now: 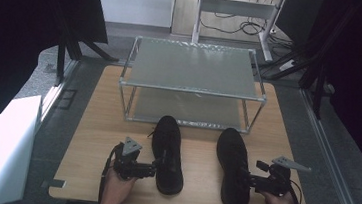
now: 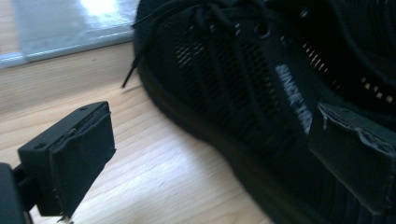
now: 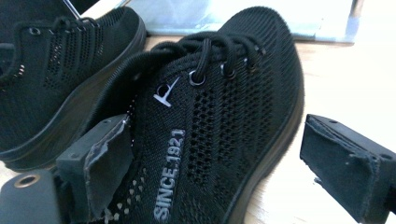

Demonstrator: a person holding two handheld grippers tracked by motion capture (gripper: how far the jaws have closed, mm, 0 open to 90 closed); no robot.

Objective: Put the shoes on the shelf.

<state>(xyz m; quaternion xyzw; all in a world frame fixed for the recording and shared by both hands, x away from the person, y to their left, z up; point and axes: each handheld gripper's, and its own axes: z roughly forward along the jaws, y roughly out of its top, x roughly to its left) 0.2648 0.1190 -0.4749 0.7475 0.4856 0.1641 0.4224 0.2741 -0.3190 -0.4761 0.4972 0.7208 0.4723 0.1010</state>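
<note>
On the light wooden table [image 1: 96,124] we see two black knit mesh lace-up shoes side by side, toes toward the two-tier metal-framed shelf rack [image 1: 195,68]. Our left gripper [image 1: 155,169] has its jaws spread, one against the left shoe [image 1: 168,151] and the other over bare wood. Our right gripper [image 1: 250,181] is also spread, straddling the side of the right shoe [image 1: 232,164] printed "SINCE 1921".

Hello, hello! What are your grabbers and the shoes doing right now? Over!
Left gripper open at left shoe. Right gripper open at right shoe. Both shoes on table, toes toward rack.
</note>
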